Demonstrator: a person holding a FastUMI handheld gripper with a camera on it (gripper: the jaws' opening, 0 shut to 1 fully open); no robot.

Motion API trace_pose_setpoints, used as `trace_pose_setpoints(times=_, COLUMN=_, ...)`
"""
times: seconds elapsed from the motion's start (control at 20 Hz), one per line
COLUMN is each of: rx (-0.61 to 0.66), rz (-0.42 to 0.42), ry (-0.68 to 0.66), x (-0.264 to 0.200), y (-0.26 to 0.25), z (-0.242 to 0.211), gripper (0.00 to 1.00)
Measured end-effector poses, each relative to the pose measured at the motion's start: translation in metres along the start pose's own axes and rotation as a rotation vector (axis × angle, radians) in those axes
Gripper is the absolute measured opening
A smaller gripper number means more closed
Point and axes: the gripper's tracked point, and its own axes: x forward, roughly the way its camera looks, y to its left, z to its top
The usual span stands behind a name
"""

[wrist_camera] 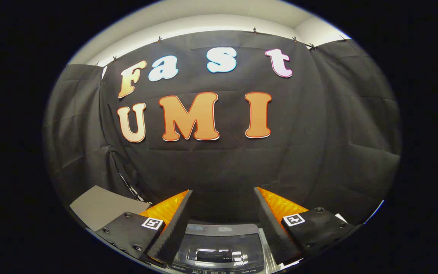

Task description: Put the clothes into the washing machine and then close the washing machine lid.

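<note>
The tool (222, 196) is released, its two fingers (171, 224) spread wide apart with nothing between them, aimed at the black cloth wall (318, 133) of the booth. Low in the frame, between and beneath the fingers, sits the washing machine (221, 251), its dark glossy lid (219, 243) lying flat and closed. At the lower left, beside the left finger, a grey flat panel (101, 205) shows against the cloth.

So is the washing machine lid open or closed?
Closed, it looks like: the dark glossy lid lies flat over the washing machine, reflecting light. The tool is open, holding nothing, with the lid showing between its fingers.
</note>
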Motion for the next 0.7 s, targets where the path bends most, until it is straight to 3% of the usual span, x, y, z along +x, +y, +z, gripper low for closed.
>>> trace_pose_setpoints(times=0.7, rx=-0.038, rz=0.022, ry=-0.019, x=-0.018, y=0.022, z=0.004, gripper=0.98)
